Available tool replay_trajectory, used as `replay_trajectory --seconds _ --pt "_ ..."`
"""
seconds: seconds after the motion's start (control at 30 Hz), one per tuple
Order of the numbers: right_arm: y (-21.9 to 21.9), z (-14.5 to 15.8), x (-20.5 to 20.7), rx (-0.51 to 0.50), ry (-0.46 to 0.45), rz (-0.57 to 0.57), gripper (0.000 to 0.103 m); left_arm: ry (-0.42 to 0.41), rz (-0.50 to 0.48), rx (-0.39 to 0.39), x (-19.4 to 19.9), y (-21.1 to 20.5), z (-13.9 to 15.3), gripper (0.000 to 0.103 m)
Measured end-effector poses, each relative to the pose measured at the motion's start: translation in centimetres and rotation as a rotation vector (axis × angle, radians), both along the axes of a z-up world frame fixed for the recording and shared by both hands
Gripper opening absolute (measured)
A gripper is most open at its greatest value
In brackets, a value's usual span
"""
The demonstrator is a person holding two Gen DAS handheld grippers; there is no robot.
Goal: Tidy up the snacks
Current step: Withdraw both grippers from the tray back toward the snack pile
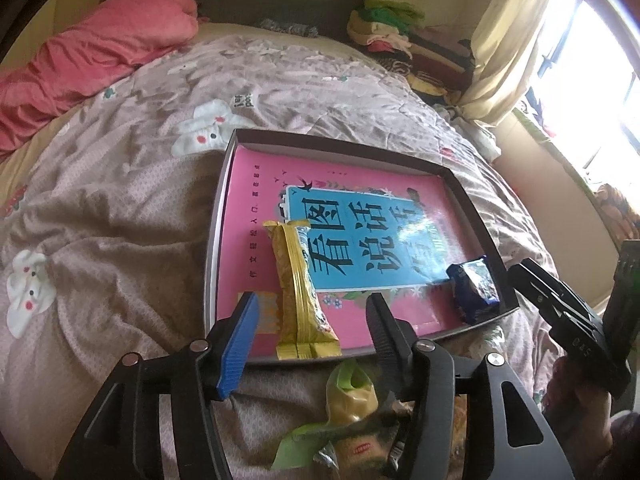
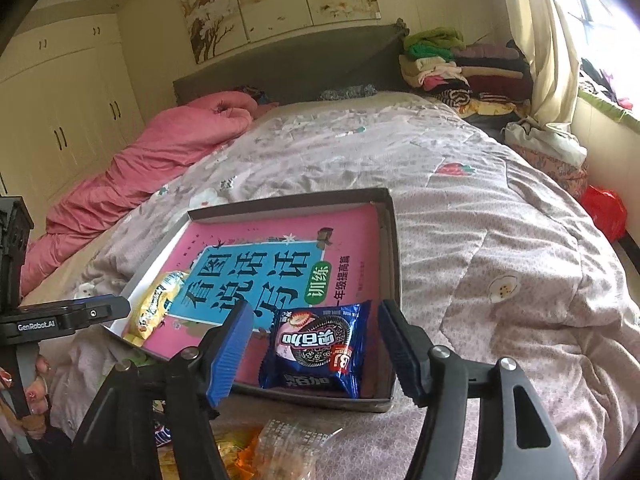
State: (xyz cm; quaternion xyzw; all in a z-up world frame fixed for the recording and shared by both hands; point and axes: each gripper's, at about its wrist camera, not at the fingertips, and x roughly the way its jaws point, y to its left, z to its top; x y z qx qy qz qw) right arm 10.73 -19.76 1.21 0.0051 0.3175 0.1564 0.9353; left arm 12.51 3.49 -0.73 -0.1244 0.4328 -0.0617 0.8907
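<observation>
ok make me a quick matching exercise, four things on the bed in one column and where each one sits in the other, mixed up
Things:
1. yellow snack bar
2. blue cookie packet
3. pink book
4. pink blanket

Places:
A. flat on the floor of the box
B. bunched at the far side of the bed, outside the box
C. in the box, between the left hand-held gripper's open fingers
D. in the box's near corner, in front of the right hand-held gripper

Pairs: 1-C, 2-D, 3-A, 4-B
</observation>
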Motion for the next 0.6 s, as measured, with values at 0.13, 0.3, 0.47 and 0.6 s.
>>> replay_trajectory --seconds 0.13,0.3,0.47,0.6 --pt "-0.1 0.4 -0.4 0.014 -0.007 0.005 0.068 -0.016 -0.004 0.009 -0.7 -0.1 0.6 0.064" --pt "0.0 0.7 -0.9 0.011 -0.022 0.013 0.070 -0.036 -0.011 0.014 -1.6 -0.1 1.4 0.070" --pt "0.2 1.1 -1.5 0.009 -0.038 0.026 0.072 -0.046 -0.027 0.021 -2.5 -0.3 1.9 0.074" --pt "0.2 1.1 -1.9 0.013 -0.037 0.030 0.073 -0.046 -0.039 0.028 -3.0 -0.5 2.0 0.074"
